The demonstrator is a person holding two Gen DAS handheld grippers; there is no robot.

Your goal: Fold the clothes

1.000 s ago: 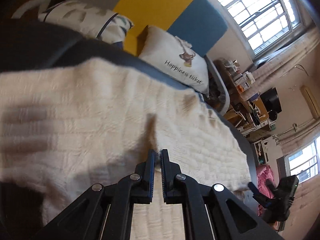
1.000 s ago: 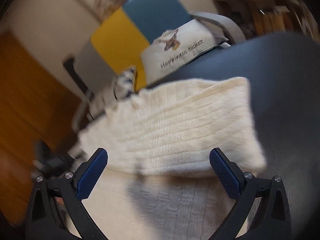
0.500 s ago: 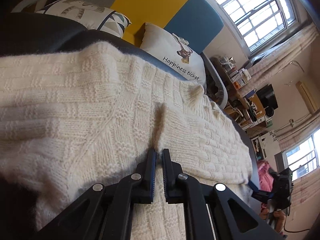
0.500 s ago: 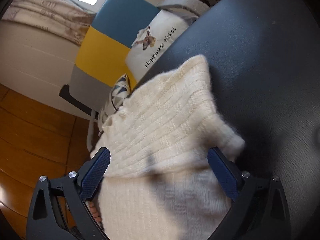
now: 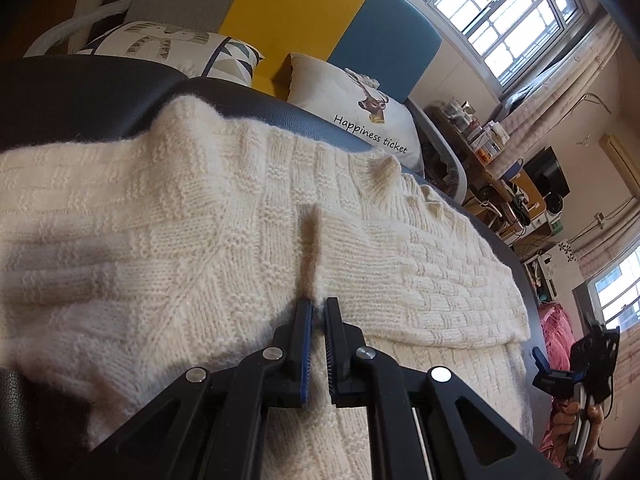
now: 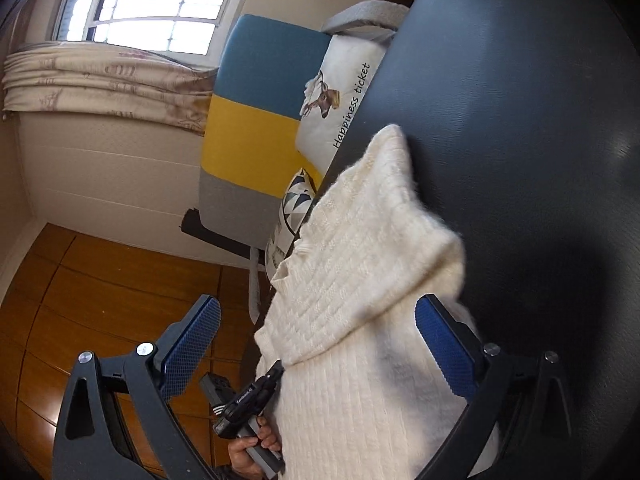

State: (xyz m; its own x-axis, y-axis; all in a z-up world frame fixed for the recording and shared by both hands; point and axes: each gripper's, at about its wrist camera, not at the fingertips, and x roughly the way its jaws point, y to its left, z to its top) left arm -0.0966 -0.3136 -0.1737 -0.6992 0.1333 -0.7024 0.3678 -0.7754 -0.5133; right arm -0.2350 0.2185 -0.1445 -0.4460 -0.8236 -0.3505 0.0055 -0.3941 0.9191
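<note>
A cream knitted sweater lies spread on a dark leather tabletop, with one side panel folded over its middle. My left gripper is shut on a raised ridge of the knit at the edge of that folded panel. My right gripper hangs open and rolled sideways over the sweater at the table's edge, the knit passing loosely between its blue pads. A hand carries the right gripper at the far right of the left wrist view, and the left gripper shows low in the right wrist view.
Behind the table stands a grey, yellow and blue sofa with a patterned cushion and a white "Happiness ticket" pillow. A cluttered desk stands under the windows. Wooden floor lies beside the table.
The right gripper has rolled, so the table now fills the right of its view, and it has sunk toward the sweater. The left gripper has slid along, still pinching the ridge; the folded panel has settled flat.
</note>
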